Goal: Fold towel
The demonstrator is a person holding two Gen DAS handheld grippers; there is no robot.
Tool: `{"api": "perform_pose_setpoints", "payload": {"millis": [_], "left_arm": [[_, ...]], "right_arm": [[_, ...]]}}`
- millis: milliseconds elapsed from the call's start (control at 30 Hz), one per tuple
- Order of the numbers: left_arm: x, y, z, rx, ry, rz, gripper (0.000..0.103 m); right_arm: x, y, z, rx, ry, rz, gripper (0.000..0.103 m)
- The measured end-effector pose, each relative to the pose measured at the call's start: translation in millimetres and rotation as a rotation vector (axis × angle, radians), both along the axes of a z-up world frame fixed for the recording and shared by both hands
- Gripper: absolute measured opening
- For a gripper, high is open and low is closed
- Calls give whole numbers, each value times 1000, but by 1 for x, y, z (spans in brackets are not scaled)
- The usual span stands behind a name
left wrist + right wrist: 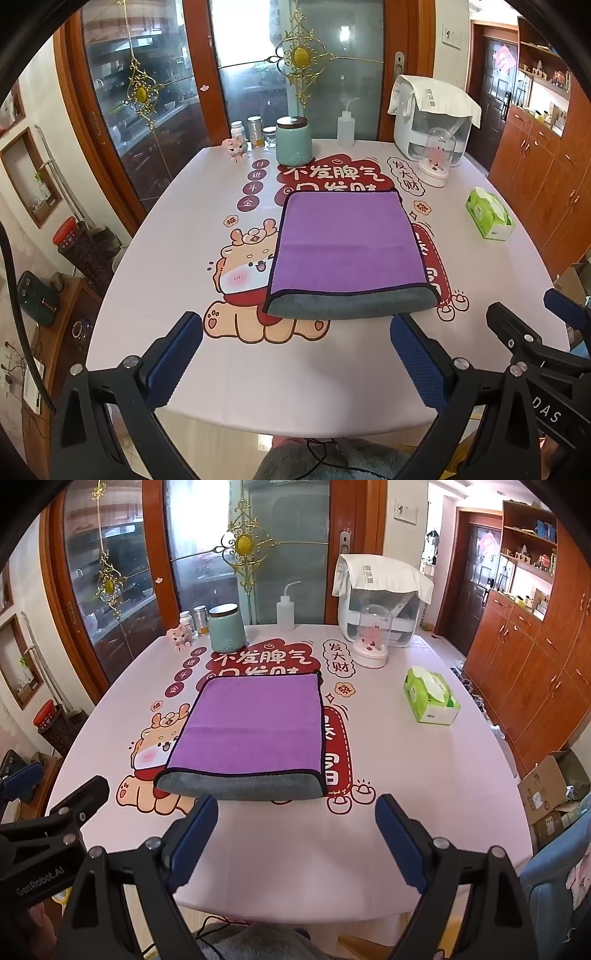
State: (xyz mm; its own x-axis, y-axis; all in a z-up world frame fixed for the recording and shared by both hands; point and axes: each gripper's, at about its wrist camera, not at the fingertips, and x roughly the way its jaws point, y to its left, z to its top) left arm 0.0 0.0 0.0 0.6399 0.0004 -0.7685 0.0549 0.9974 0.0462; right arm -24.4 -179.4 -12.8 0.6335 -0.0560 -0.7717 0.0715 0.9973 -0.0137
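A purple towel (347, 243) with a grey underside lies folded flat in the middle of the printed table (177, 258), its grey folded edge toward me. It also shows in the right wrist view (251, 723). My left gripper (295, 332) is open and empty, held above the table's near edge just short of the towel. My right gripper (295, 812) is open and empty, also just short of the towel's near edge. Each gripper's side shows in the other's view.
At the table's far edge stand a teal canister (293, 140), small jars (255, 131), a squeeze bottle (345, 127), a white appliance (432, 122) and a glass-domed ornament (436, 158). A green tissue box (489, 214) lies at the right. Wooden cabinets line the right wall.
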Motion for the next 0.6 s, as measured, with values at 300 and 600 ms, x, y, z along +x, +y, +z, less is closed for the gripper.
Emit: {"api": "perform_pose_setpoints", "payload": {"millis": [300,600], "left_arm": [[0,0,0,-2,-1,-1,101],[3,-3,-1,-3,1,-1,101]], "right_arm": [[0,-1,-2,-5,-6,-10,88],[1,1,-1,-17,-3,-18,88]]}}
